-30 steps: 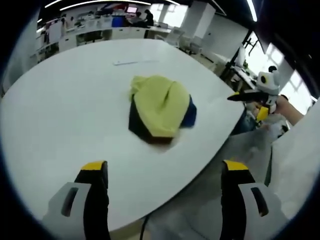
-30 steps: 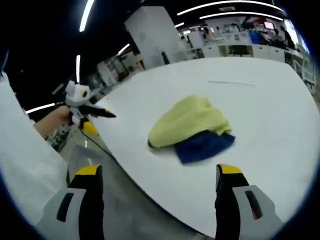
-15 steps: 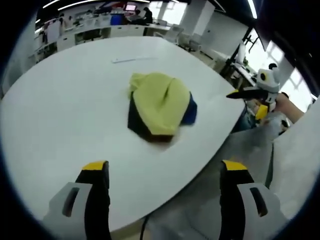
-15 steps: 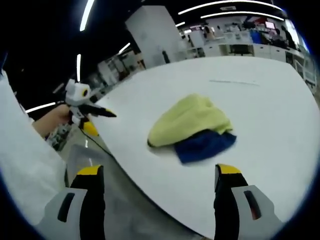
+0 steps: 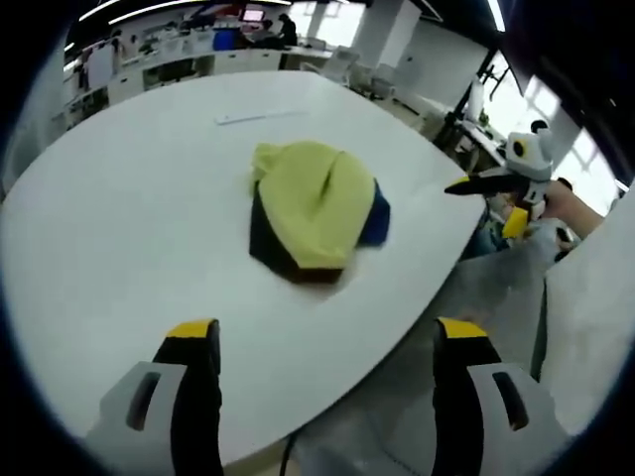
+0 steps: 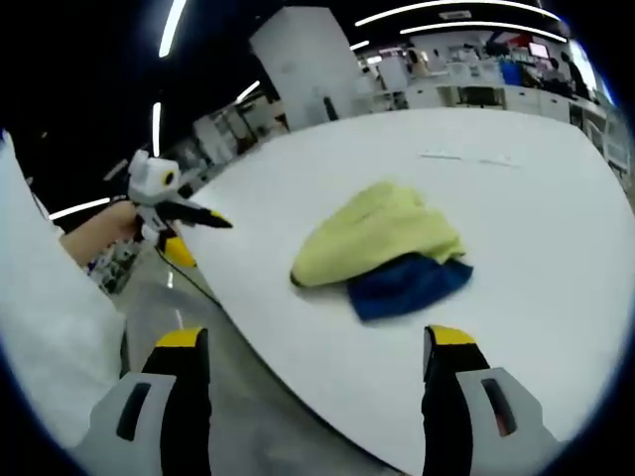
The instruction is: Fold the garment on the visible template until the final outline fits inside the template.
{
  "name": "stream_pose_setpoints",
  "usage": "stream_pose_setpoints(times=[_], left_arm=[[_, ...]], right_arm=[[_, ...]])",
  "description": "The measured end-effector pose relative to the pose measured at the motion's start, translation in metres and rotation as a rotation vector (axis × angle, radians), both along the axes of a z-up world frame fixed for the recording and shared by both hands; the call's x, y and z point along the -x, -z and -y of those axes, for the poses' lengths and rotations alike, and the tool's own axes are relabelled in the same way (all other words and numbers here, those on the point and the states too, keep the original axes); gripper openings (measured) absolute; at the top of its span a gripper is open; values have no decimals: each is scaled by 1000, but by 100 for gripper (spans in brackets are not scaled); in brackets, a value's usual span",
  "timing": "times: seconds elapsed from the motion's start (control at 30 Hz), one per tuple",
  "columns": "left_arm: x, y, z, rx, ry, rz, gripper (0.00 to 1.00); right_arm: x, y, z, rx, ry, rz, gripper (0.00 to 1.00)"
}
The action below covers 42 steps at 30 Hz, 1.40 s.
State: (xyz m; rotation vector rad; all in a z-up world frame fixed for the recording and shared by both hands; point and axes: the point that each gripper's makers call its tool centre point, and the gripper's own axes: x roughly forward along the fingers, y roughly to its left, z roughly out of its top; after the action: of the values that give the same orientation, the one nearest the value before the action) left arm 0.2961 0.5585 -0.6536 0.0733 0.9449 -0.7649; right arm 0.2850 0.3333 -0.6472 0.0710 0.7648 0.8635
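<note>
A crumpled yellow-green and dark blue garment (image 5: 316, 206) lies in a heap on the white table (image 5: 129, 218), some way ahead of my left gripper (image 5: 322, 337), whose jaws stand wide apart over the table's near edge with nothing between them. The right gripper view has the same garment (image 6: 382, 243), yellow part on top and the blue part spilling out toward me. My right gripper (image 6: 313, 342) is open and empty, short of the table edge. The other gripper (image 6: 164, 208) enters from the left, held in a hand; likewise the right gripper (image 5: 506, 183) enters the left gripper view.
A thin pale strip (image 5: 260, 116) lies on the table beyond the garment. The table edge (image 6: 248, 332) curves close to both grippers, with grey floor below. Desks and monitors (image 5: 213, 40) stand far behind. A white sleeve (image 6: 40, 327) covers the left side.
Both views have shifted only slightly with the hands. The garment lies as before, and both grippers stay open.
</note>
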Motion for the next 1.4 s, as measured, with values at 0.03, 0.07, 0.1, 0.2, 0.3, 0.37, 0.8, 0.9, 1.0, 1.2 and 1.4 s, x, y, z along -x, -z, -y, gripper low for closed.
stream_pose_setpoints(times=[0.03,0.07,0.1,0.2,0.3,0.37,0.8,0.9,1.0,1.2,1.4], left_arm=[[0,0,0,0,0,-1,84],[0,0,0,1,0,-1,83],[-1,1,0,3,0,-1,83],[-2,1,0,2,3,3,81],[-2,3,1,1,10,2,80],[-3,4,1,-4,14,1,79],[-6,14,3,-35,39,-6,76],[-7,17,3,-46,50,-6,75],[-9,18,5,-45,57,-5,75],[-14,20,5,-53,62,-2,72],[-16,24,4,-56,66,-6,71]], right_arm=[[0,2,0,9,-5,0,88],[0,3,0,13,-9,-1,88],[0,3,0,14,-10,-1,88],[-1,3,-1,2,-8,-5,88],[-1,4,-2,3,-9,-6,87],[-1,4,-2,4,-10,-8,87],[-1,7,-2,-3,-2,-17,85],[-2,8,-3,0,-4,-14,84],[-2,9,-5,-1,-6,-14,83],[-4,10,-7,1,-11,-16,83],[-5,11,-8,-2,-10,-21,82]])
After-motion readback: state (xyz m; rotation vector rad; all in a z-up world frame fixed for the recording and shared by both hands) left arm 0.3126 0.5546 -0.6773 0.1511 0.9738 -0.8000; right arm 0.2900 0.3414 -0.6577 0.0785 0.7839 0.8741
